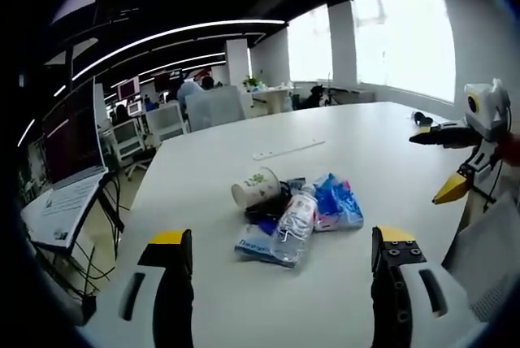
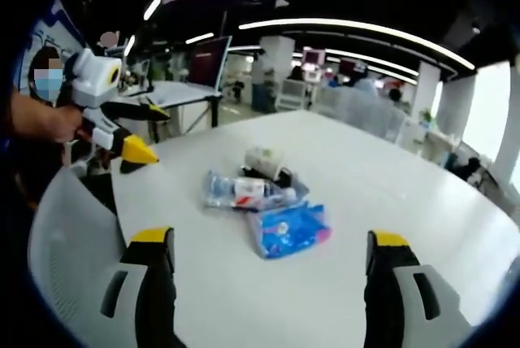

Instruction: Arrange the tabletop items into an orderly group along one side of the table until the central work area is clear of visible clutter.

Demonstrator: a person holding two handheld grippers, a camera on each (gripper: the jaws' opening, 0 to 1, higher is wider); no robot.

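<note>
Fingers of the left gripper [image 1: 279, 271] and right gripper [image 2: 273, 271] are spread wide, grasping nothing. On the white bench [image 1: 357, 153], a paper cup [image 1: 255, 188], plastic bottle [image 1: 296, 222] and blue packet [image 1: 336, 203] lie clustered mid-surface, beyond both.

An open-plan office: desks with monitors [image 1: 128, 88], a laptop [image 1: 69, 141], ceiling strip lights [image 1: 171, 35].
</note>
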